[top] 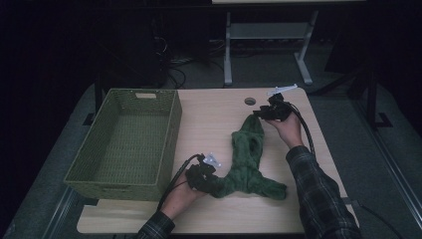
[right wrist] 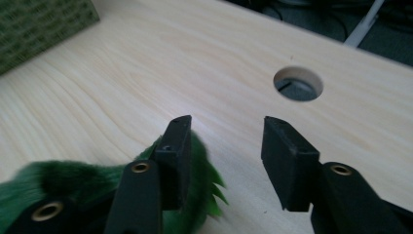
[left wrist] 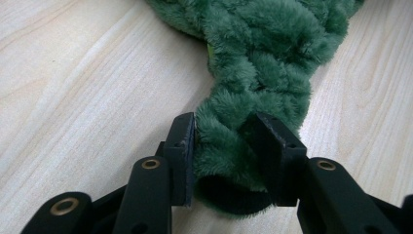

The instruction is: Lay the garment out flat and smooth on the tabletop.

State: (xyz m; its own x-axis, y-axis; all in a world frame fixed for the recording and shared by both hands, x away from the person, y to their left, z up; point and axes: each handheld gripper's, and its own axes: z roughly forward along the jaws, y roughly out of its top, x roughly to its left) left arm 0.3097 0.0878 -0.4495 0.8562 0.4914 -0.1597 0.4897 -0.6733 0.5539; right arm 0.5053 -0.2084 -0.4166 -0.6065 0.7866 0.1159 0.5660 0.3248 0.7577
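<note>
A dark green, fluffy knitted garment (top: 249,162) lies stretched across the middle of the pale wooden counter (top: 214,119), its narrow upper end reaching toward the far right corner and its lower part splitting into two ends near the front edge. The left gripper (top: 211,183), held in the person's left hand (top: 181,195), sits at the garment's lower left end. In the left gripper view that plush end (left wrist: 243,131) runs straight between the two black fingers (left wrist: 180,151); the fabric touches both inner faces, yet the fingers stand partly apart and whether they press on it I cannot tell. The right gripper (top: 262,112), in the right hand (top: 288,128), is at the garment's upper tip. In the right gripper view its fingers (right wrist: 178,156) stand apart with bare counter between them, and the green fabric (right wrist: 73,183) lies beside and beneath the left finger, outside the gap. A round hole in the counter (right wrist: 298,84) lies just beyond these fingers. A green woven rectangular basket (top: 127,142) stands on the counter's left side, well apart from the garment.
</note>
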